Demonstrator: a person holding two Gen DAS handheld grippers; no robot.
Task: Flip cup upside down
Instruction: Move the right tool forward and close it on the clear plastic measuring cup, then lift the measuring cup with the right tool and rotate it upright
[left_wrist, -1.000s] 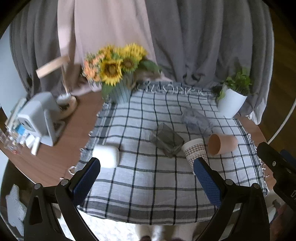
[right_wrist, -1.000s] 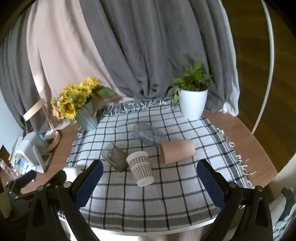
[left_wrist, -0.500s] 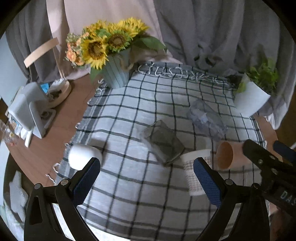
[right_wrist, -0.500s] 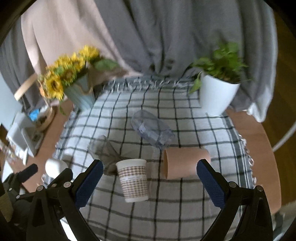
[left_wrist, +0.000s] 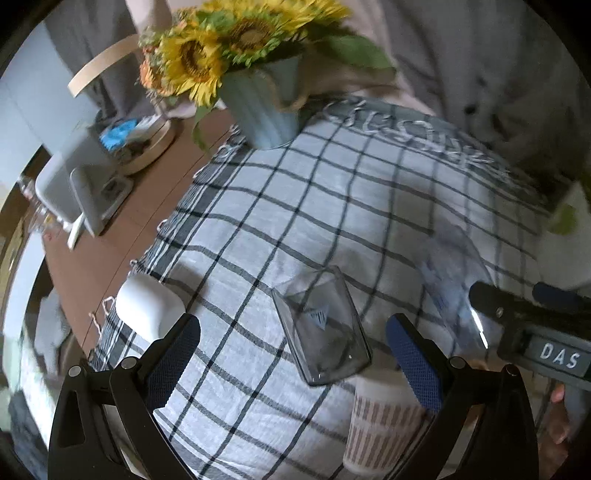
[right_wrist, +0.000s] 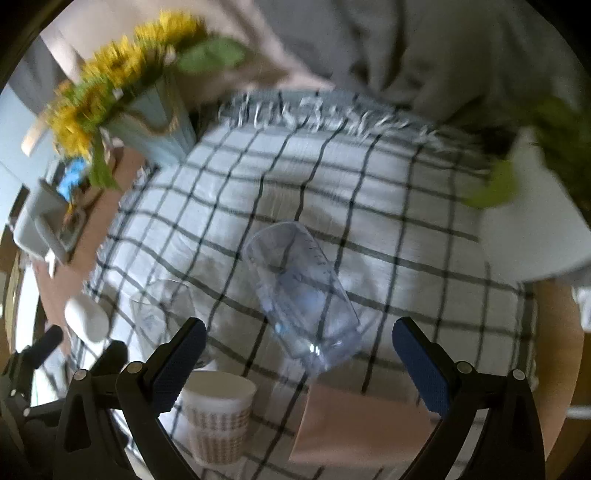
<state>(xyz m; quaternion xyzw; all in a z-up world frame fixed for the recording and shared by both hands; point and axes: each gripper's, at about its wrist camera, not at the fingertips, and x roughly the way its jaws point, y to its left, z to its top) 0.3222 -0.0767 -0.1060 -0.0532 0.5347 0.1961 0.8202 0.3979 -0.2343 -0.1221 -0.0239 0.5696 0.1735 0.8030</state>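
Several cups lie on a checked cloth (left_wrist: 332, 206). A square smoky glass (left_wrist: 321, 325) lies on its side between my open left gripper's (left_wrist: 291, 350) fingers, slightly ahead. A patterned paper cup (left_wrist: 380, 424) stands upright by the left gripper's right finger. In the right wrist view a clear plastic cup (right_wrist: 299, 291) lies on its side just ahead of my open right gripper (right_wrist: 295, 354). A tan cup (right_wrist: 354, 428) lies on its side below it. The paper cup (right_wrist: 218, 417) stands beside the right gripper's left finger. The right gripper (left_wrist: 532, 321) shows at the left view's right edge.
A white cup (left_wrist: 147, 314) lies at the cloth's left edge. A sunflower vase (left_wrist: 262, 107) stands at the back left, a white plant pot (right_wrist: 532, 236) at the back right. A grey device (left_wrist: 81, 192) and a round tray sit on the wooden table to the left.
Both grippers have moved forward and down toward the cups; the cups now look much larger. The right gripper has come closer to the clear plastic cup. No cup has moved.
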